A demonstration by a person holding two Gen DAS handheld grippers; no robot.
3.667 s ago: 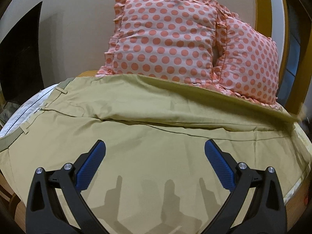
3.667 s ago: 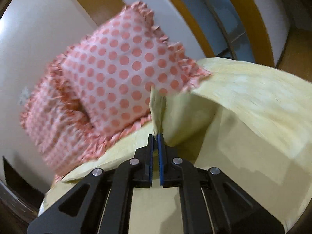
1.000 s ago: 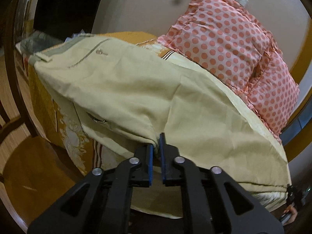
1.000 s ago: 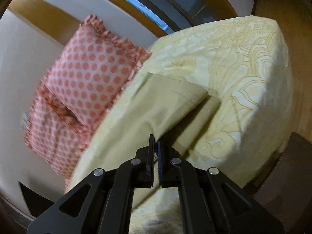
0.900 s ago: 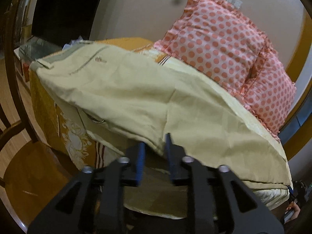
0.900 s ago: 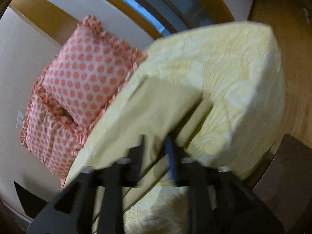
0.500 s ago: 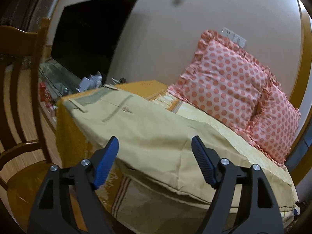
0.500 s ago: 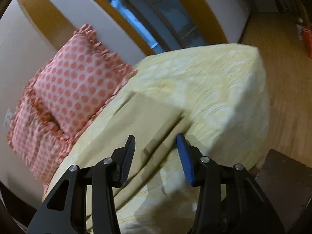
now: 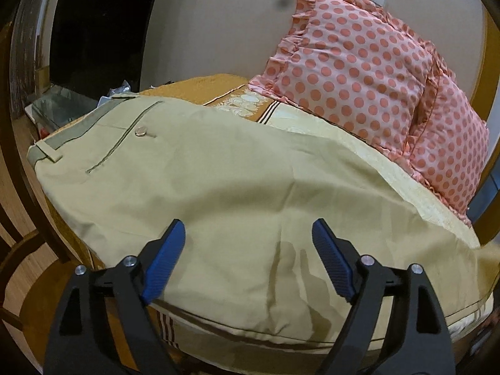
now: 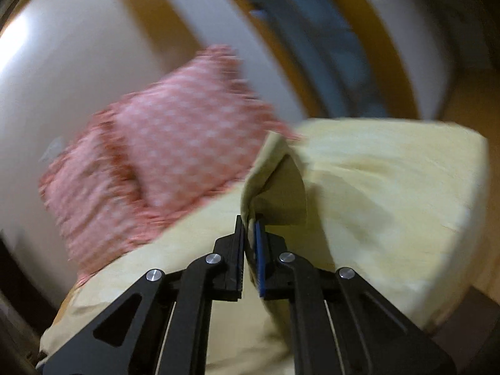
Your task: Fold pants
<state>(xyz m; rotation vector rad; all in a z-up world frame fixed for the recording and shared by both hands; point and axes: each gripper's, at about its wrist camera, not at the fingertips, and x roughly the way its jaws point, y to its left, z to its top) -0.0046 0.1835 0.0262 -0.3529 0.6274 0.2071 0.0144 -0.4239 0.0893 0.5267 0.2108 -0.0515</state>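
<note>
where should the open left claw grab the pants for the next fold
Probably the waistband corner at the far left of the pants. It hangs just past the bed edge, so a pad can get under it. Come in from the left side, low. The left claw is open above the seat; the right claw already pinches the other end.
</note>
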